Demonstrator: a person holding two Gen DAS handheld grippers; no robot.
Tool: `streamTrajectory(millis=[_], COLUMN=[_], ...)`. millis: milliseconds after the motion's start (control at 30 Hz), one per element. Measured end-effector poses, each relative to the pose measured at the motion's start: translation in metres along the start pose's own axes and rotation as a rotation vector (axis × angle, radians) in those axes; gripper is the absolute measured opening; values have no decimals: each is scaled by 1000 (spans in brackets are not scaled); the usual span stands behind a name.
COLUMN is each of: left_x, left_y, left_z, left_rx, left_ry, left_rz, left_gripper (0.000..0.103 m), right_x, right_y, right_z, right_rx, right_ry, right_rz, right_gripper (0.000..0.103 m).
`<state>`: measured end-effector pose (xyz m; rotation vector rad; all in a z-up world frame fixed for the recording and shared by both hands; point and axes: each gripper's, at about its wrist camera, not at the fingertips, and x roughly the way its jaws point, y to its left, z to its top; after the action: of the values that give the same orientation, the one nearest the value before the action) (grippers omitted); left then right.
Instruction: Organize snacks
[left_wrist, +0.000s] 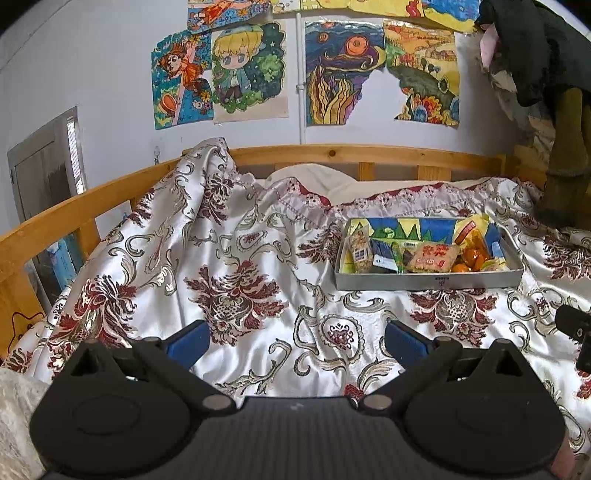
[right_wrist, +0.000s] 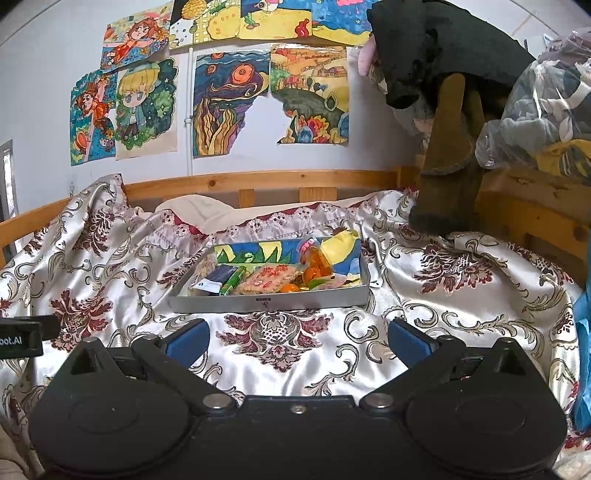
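Both tongs hang wide open and empty over the bedspread (left_wrist: 258, 258): left tongs (left_wrist: 295, 338), right tongs (right_wrist: 297, 338). One grey tray (right_wrist: 266, 301) sits toward the bed's far edge, near the headboard rail (right_wrist: 258, 182), already holding the snacks (right_wrist: 266, 278). Looks nearly finished; no loose snack shows on the bed. Roughly six or seven packets, too jumbled to count.

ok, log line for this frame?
left gripper: open, empty | right gripper: open, empty | snacks: all in tray | tray: on bedspread
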<state>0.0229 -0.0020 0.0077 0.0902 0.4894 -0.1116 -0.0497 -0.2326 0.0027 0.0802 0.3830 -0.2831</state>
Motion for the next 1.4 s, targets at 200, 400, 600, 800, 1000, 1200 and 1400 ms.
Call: streamTrajectory(millis=[200,400,600,800,1000,1200,1400], left_x=[3,4,4,4,4,4,4], left_y=[-1,-2,-3,-2,-3,-2,-2], left_z=[-2,-2,-3,-3,-3,-3,-3], left_rx=[7,16,17,17,17,17,17], left_ry=[13,11,12,13,15,16,16], left_rz=[15,22,24,25,26,26,26], left_gripper=[103,103,103,103,103,103,103], right_x=[4,4,4,5,5,5,5], right_y=[0,0,1,2,2,2,2], right_z=[-1,-2,-2,-3,-4,-4,-3], right_rx=[1,0,-2,-3,-4,-5,-5], right_ry=[17,18,20,21,22,22,23], right_rz=[-24,-24,-24,-24,-25,-24,-25], right_gripper=[102,102,102,102,102,102,102])
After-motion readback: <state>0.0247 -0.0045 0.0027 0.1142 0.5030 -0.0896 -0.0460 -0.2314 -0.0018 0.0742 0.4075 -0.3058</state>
